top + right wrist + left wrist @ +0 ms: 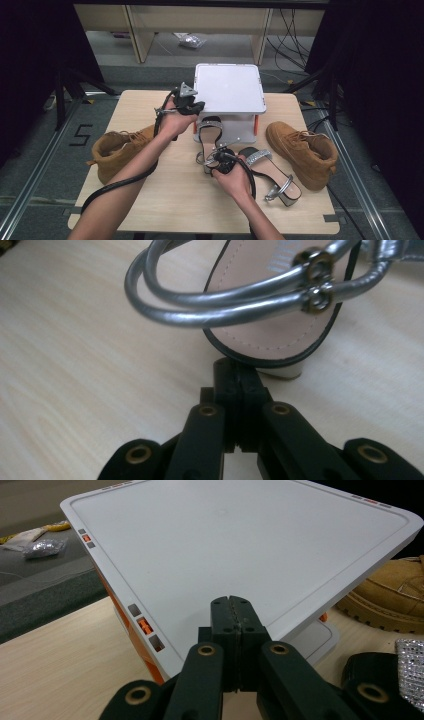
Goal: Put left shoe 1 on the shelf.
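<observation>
so the right gripper (234, 371) is shut with nothing in it, tips just short of the heel end of the near sandal (265, 315), which sits straight ahead of it on the table (165, 200) with its long axis running away toward the white rack (230, 87); the silver ankle strap (210, 305) loops right above the tips. The left gripper (233, 611) is also closed empty, up at the rack's front edge, so the right hand is clearly the nearer one for grabbing that sandal

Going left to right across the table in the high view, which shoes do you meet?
Left tan boot → silver sandal under the white stand → silver sandal lying on the table → right tan boot.
</observation>
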`<state>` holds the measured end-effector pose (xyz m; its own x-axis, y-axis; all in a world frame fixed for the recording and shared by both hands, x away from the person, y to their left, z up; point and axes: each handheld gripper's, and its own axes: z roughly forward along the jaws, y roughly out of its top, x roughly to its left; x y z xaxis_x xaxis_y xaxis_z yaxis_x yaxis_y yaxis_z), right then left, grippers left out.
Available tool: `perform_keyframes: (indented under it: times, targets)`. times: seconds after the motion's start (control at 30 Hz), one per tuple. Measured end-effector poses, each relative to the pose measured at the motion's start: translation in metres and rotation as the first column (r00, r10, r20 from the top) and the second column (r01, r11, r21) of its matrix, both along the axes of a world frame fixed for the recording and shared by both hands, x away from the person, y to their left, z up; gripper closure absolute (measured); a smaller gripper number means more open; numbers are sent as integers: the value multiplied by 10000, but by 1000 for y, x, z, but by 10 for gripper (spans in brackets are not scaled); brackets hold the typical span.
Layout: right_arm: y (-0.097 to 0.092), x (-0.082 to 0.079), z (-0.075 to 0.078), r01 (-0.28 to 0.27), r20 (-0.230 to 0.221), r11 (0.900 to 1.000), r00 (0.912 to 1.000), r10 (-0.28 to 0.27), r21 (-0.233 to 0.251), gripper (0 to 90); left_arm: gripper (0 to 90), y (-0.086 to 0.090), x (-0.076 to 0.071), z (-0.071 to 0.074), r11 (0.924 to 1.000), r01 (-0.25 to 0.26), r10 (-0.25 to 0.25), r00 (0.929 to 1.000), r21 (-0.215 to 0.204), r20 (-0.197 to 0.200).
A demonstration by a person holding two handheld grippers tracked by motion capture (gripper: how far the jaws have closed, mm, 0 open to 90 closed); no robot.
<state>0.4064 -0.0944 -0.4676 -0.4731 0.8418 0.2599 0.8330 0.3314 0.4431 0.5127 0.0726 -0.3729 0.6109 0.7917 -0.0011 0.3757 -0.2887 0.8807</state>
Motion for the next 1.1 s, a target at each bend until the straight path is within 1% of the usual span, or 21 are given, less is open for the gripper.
perform_keyframes:
  times: [0.03, 0.07, 0.1, 0.13, 0.17, 0.23, 0.37, 0.4, 0.5, 0.53, 0.57, 0.67, 0.7, 0.73, 0.8, 0.87, 0.9, 0.93, 1.0, 1.03, 1.1]
  targets:
    - [-1, 2, 1, -87, 106, 10000, 9999, 87, -26, 900, 896, 0, 0, 0, 10000, -1, 1, 10000, -3, -11]
    - [-1, 4, 3, 29, 204, 10000, 9998, -30, 39, 900, 896, 0, 0, 0, 10000, 9, -9, 10000, 9, -11]
    - [1, 6, 8, 382, 61, 9993, 9993, -382, 31, 900, 896, 0, 0, 0, 10000, 12, -12, 10000, 16, -17]
    - [1, 6, 8, 382, 61, 9993, 9993, -382, 31, 900, 896, 0, 0, 0, 10000, 8, -8, 10000, 15, -19]
    - [1, 9, 7, 294, 325, 9996, 9990, -294, 0, 900, 896, 0, 0, 0, 10000, 9, -9, 10000, 21, -22]
    - [3, 14, 8, 134, 303, 9998, 9995, -130, -141, 900, 896, 0, 0, 0, 10000, 2, -2, 10000, -11, -22]
    - [5, 16, 9, 151, 214, 9997, 9997, -147, -199, 900, 896, 0, 0, 0, 10000, 10, -10, 10000, 16, -30]
    - [4, 17, 10, -59, 389, 9999, 9992, 63, -92, 900, 896, -1, 0, 0, 10000, 20, -20, 10000, -15, 2]
    - [7, 19, 12, 340, 385, 9992, 9987, -332, -199, 900, 896, -1, 0, 0, 10000, 1, -1, 10000, -34, -3]
    - [5, 21, 12, -14, 637, 9998, 9980, 28, -223, 900, 896, -1, 0, 0, 10000, 4, -4, 10000, -27, -8]
    - [5, 22, 12, 186, 609, 9995, 9980, -171, -242, 900, 896, -1, 0, 0, 10000, -1, 1, 10000, -32, -12]
    - [5, 26, 12, 369, 697, 9987, 9970, -344, -347, 900, 896, -1, 0, 1, 10000, -4, 5, 10000, 33, -50]
    - [4, 27, 12, 288, 894, 9987, 9957, -249, -428, 900, 896, -1, 0, 1, 10000, 9, -9, 10000, 42, -33]
    - [1, 30, 12, 43, 1271, 9984, 9919, 29, -566, 900, 896, -1, 0, 1, 10000, 12, -12, 10000, 49, -42]
    - [2, 32, 15, 215, 1220, 9980, 9924, -141, -592, 900, 896, -1, 1, 1, 10000, 12, -12, 10000, 66, -55]
    - [4, 37, 18, 324, 1507, 9966, 9884, -207, -759, 900, 896, -1, 0, 1, 10000, 1, -1, 10000, 49, -57]
    - [4, 37, 18, 324, 1507, 9966, 9884, -207, -759, 900, 896, -1, 0, 1, 10000, -3, 3, 10000, 50, -49]
    - [4, 39, 19, 298, 1670, 9958, 9858, -150, -869, 900, 896, -1, 0, 1, 10000, -4, 4, 10000, 46, -48]
    - [6, 42, 20, 455, 1716, 9950, 9847, -297, -886, 900, 896, -1, 0, 1, 10000, -13, 14, 10000, 40, -56]
    - [7, 45, 20, 363, 1866, 9940, 9823, -166, -1027, 900, 896, -1, 0, 1, 10000, -14, 14, 10000, 39, -54]
    - [9, 49, 20, 505, 2031, 9936, 9787, -291, -1011, 900, 896, -1, 0, 1, 10000, -6, 7, 10000, 51, -48]
